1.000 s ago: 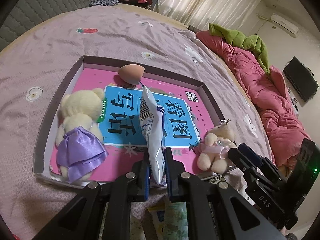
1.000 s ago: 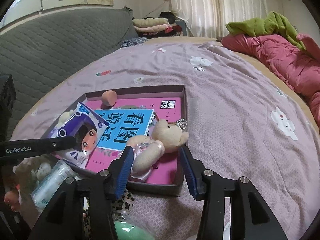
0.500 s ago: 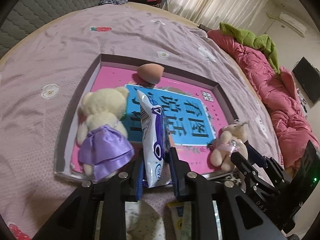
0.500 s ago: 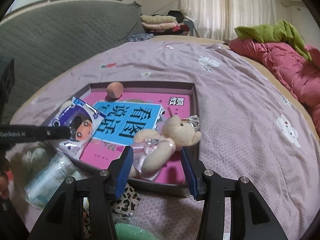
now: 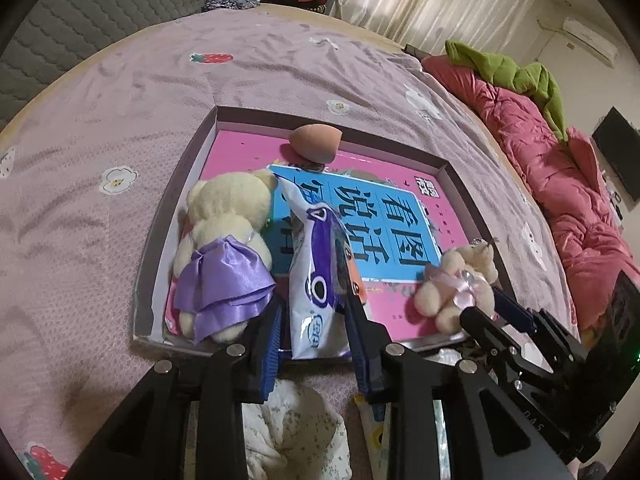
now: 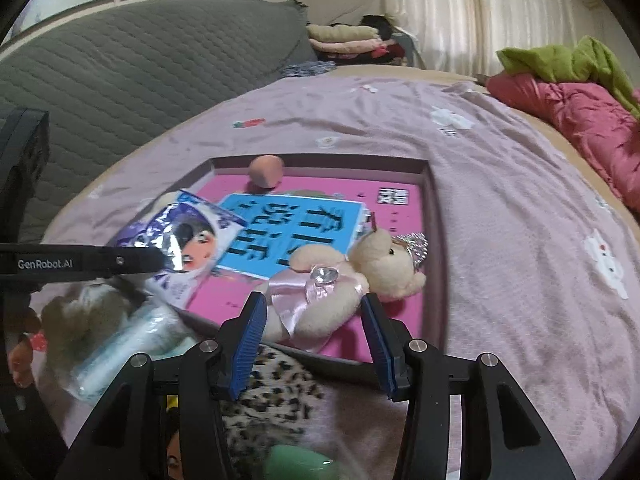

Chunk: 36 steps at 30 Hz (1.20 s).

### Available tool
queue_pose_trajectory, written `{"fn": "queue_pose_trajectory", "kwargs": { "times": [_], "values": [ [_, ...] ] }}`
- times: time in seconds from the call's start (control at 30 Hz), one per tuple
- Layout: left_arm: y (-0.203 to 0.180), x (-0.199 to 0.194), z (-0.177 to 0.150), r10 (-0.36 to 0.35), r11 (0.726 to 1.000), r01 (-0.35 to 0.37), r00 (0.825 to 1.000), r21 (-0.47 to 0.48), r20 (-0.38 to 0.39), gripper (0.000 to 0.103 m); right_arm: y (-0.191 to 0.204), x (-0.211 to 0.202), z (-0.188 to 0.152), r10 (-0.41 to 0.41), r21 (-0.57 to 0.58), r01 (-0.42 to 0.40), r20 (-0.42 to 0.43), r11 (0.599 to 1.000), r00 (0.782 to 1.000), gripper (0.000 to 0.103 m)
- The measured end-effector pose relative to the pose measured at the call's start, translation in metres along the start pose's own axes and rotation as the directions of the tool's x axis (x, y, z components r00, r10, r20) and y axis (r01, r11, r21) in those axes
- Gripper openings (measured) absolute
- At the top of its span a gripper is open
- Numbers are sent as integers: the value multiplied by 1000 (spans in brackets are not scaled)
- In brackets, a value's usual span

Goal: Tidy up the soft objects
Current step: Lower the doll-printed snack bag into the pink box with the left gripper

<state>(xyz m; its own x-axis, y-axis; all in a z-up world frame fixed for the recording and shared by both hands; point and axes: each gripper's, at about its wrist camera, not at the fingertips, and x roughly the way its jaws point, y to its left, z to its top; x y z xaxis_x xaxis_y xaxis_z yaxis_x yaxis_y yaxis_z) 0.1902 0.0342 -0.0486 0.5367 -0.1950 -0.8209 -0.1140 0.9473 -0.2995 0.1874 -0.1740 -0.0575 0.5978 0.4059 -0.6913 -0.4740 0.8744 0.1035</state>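
L gripper (image 5: 316,336) jaws had just been opening; the tissue pack (image 5: 318,276) stood betw. them, leaning on the right pad, left pad clear (released). R gripper (image 6: 314,340) jaws gaped round the pink-dressed bear (image 6: 340,284), no pad contact seen. Both lay at the box (image 5: 180,216) near edge.

The left claw (image 5: 316,340) hides the lower end of the tissue pack (image 5: 316,276). Below it, a floral cloth (image 5: 288,436) is cut by the picture's edge. In the right wrist view a plastic-wrapped roll (image 6: 120,352) is blurred; its print cannot be read.
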Motion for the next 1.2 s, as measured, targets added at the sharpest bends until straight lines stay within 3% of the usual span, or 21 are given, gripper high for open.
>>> {"fn": "queue_pose_trajectory", "kwargs": {
  "times": [0.2, 0.37, 0.73, 1.03, 1.2],
  "values": [
    [-4, -5, -3, 11, 1000, -11, 1000, 3, -8, 30, -8, -5, 0, -49, 19, 49, 7, 999, 999, 53],
    [-5, -12, -4, -11, 1000, 11, 1000, 3, -8, 30, -22, -11, 1, -58, 72, 56, 21, 996, 998, 54],
    [-2, -30, -8, 21, 1000, -22, 1000, 16, 22, 30, -27, -15, 1, -49, 108, 45, 31, 993, 998, 54],
    [-9, -40, -9, -46, 998, 44, 997, 34, 56, 30, -26, -16, 0, -50, 108, 47, 30, 993, 998, 55],
    [-12, -29, -6, -43, 999, 42, 998, 32, 38, 30, -26, -16, 0, -50, 108, 46, 28, 993, 998, 54]
  ]
}}
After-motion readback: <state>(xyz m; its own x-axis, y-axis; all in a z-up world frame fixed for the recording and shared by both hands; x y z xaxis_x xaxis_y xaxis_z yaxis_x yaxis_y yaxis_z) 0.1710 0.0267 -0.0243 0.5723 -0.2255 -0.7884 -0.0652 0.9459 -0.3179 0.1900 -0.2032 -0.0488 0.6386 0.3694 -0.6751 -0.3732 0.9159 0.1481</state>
